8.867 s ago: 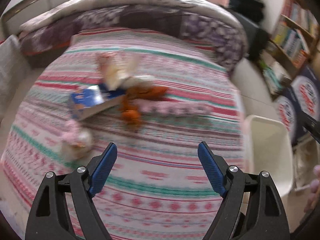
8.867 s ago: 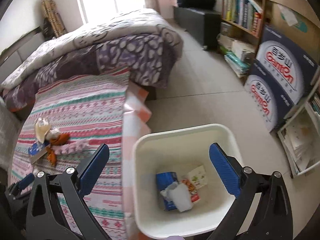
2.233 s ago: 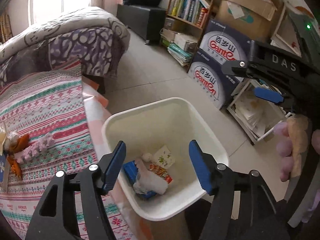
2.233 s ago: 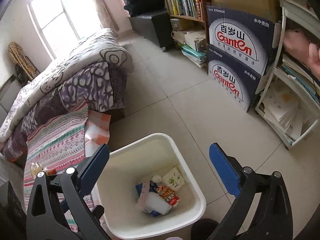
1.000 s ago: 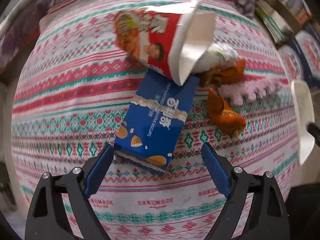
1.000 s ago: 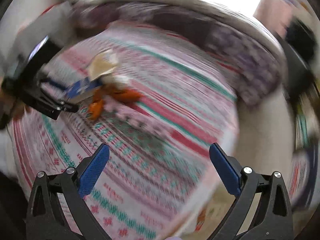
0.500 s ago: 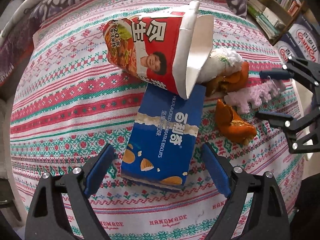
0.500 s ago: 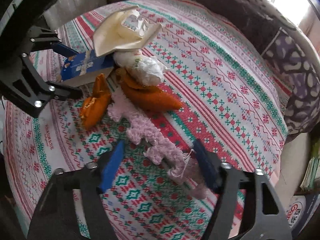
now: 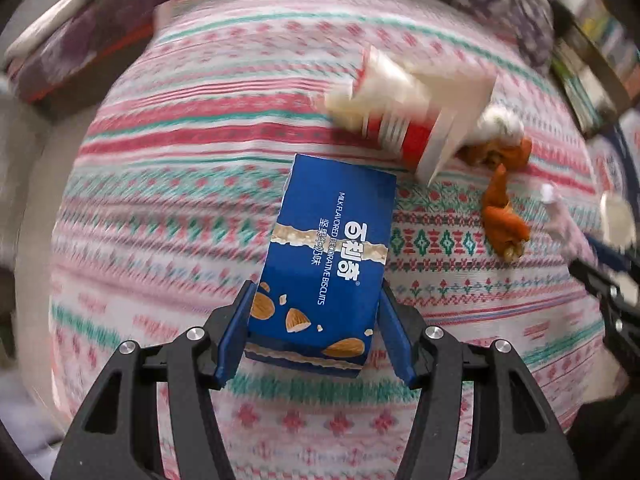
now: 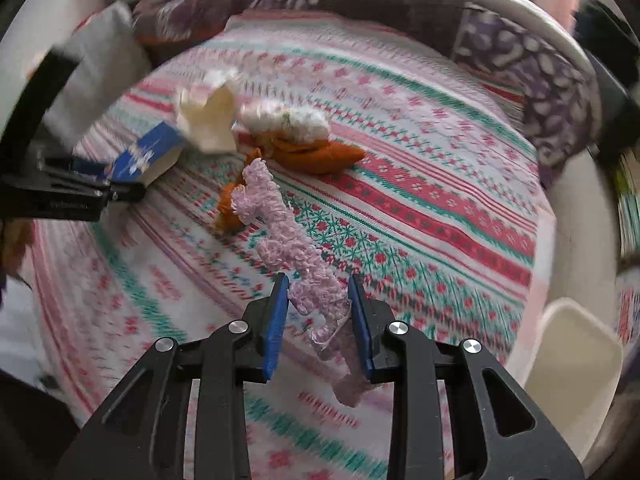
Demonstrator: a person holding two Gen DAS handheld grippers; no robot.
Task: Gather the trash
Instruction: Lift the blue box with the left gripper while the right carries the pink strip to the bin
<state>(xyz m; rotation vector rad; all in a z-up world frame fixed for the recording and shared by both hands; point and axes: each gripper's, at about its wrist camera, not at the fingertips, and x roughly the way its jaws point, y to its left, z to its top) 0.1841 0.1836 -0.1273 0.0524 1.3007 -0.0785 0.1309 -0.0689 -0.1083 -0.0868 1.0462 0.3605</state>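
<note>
My left gripper (image 9: 314, 330) is shut on the near end of a blue biscuit box (image 9: 328, 256) and holds it over the striped bedspread; it also shows in the right wrist view (image 10: 146, 156). My right gripper (image 10: 318, 314) is shut on a long pink foam strip (image 10: 288, 240), lifted off the bed. A red and white noodle cup (image 9: 416, 120) lies on its side past the box. Orange peels (image 9: 502, 220) and a white crumpled wad (image 10: 290, 118) lie beside it.
The white trash bin (image 10: 576, 360) stands off the bed's right edge. A purple patterned quilt (image 10: 500, 32) is bunched at the bed's far end. A grey pillow (image 10: 94, 72) sits at the left. The striped bedspread (image 9: 192, 184) covers the rest.
My left gripper closed on the blue biscuit box, and the noodle cup rolled off it to the far right. My right gripper closed on the pink foam strip and lifted it.
</note>
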